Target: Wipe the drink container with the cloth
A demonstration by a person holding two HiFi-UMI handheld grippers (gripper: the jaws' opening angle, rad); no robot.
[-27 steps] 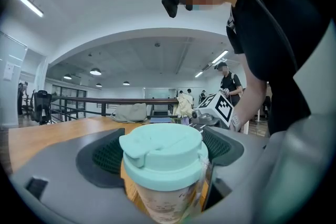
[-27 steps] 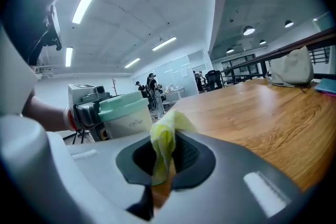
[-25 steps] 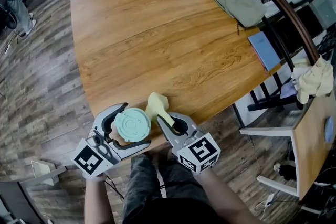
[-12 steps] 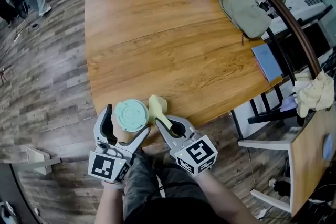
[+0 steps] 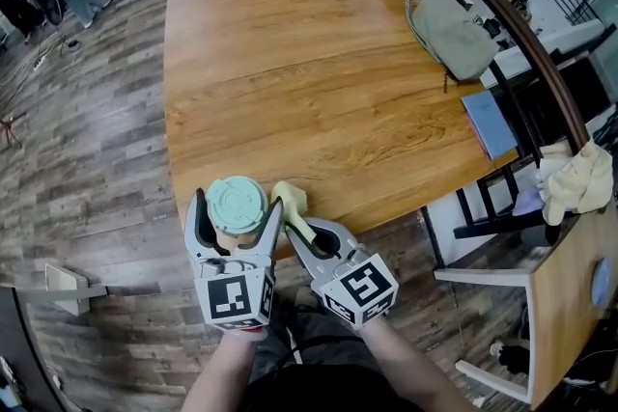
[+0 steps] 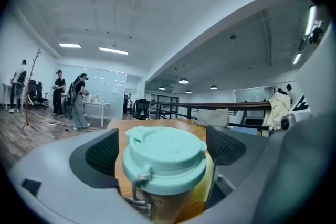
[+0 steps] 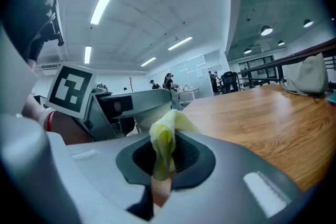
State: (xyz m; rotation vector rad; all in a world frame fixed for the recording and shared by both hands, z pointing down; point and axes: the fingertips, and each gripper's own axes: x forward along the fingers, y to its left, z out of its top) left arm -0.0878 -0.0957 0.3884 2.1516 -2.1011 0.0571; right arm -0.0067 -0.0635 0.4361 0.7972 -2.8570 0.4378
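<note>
Left claw (image 5: 238, 207) stands at full width. In the left gripper view I see the cup (image 6: 165, 155) upright between its pads (image 6: 100, 155), with a gap on each side, so neither pad presses on it. The cup has a mint-green lid and a tan body, and it stands at the near edge of the bench (image 5: 319, 82).

Right claw (image 5: 299, 229) is closed on the yellow cloth (image 5: 288, 198). In the right gripper view I see the cloth pinched between the jaws, with its free end bunched above them. This free end lies just beside the right side of the cup; I cannot tell whether the two touch.

At the far right of the bench I see a grey bag (image 5: 449, 34) and a blue notebook (image 5: 488, 123), both well apart from the cup.
</note>
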